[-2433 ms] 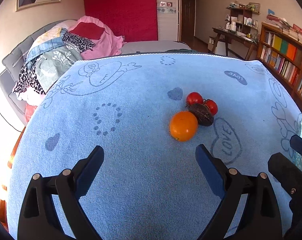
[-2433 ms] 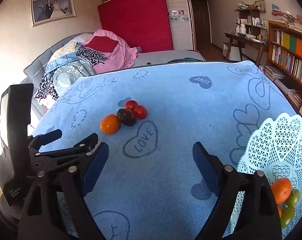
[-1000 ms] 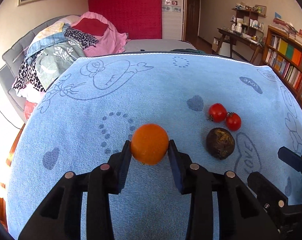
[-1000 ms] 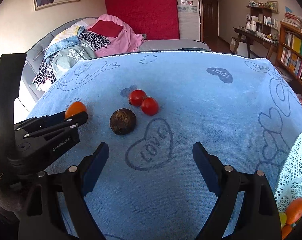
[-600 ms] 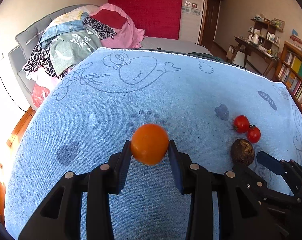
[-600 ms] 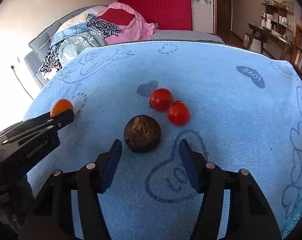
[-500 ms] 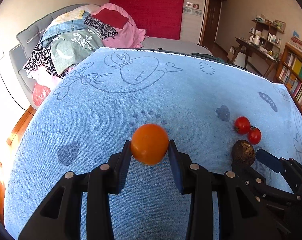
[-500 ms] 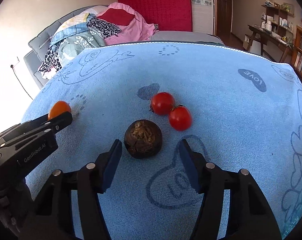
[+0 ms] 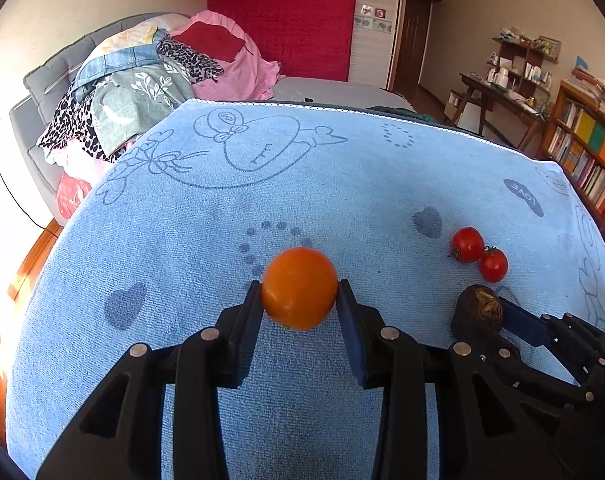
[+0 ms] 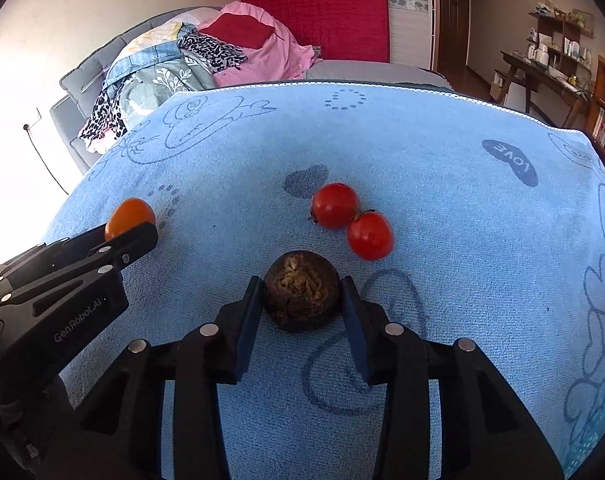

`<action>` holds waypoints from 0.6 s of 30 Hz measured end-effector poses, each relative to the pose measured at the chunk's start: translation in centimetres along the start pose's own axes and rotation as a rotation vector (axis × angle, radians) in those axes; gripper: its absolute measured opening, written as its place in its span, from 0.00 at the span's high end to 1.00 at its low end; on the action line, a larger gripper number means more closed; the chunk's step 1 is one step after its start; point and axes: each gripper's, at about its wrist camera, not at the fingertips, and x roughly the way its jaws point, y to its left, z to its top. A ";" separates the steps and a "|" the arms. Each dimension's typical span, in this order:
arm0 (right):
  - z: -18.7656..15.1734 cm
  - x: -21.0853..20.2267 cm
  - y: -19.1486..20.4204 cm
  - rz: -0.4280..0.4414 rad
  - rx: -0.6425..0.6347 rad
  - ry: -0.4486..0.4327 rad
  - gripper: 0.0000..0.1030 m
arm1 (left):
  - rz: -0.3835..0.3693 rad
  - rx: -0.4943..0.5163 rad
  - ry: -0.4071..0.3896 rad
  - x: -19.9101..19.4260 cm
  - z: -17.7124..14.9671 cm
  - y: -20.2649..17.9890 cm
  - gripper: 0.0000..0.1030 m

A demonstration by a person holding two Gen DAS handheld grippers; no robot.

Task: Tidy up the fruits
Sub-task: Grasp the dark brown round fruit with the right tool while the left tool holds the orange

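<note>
My left gripper (image 9: 298, 283) is shut on an orange (image 9: 298, 290) and holds it just above the blue towel (image 9: 342, 184). The jaws of my right gripper (image 10: 301, 280) are closing on a dark brown wrinkled fruit (image 10: 302, 296) that lies on the towel, and both pads touch its sides. Two red tomatoes (image 10: 336, 205) (image 10: 370, 235) lie together just beyond that fruit. In the left wrist view the dark fruit (image 9: 478, 312) shows at the right between the right gripper's fingers. In the right wrist view the orange (image 10: 128, 212) shows at the far left.
The towel covers a table whose far edge (image 10: 342, 85) meets a grey sofa piled with clothes (image 9: 142, 80). A bookcase (image 9: 590, 160) and a desk (image 9: 502, 92) stand to the right. A red panel (image 9: 282, 16) leans on the back wall.
My right gripper has moved forward and down to the dark fruit, and its jaws have narrowed from wide apart to touching it. The left gripper keeps its hold on the orange.
</note>
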 end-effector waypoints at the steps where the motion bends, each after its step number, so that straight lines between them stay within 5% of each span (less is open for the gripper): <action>1: -0.2 -0.2 -0.1 -0.001 0.005 -0.001 0.60 | -0.002 0.004 -0.001 -0.1 -0.1 -0.1 0.63; 18: -2.5 -5.1 -2.4 -0.026 0.096 -0.058 0.60 | -0.040 0.071 -0.025 -1.4 -1.0 -3.0 0.63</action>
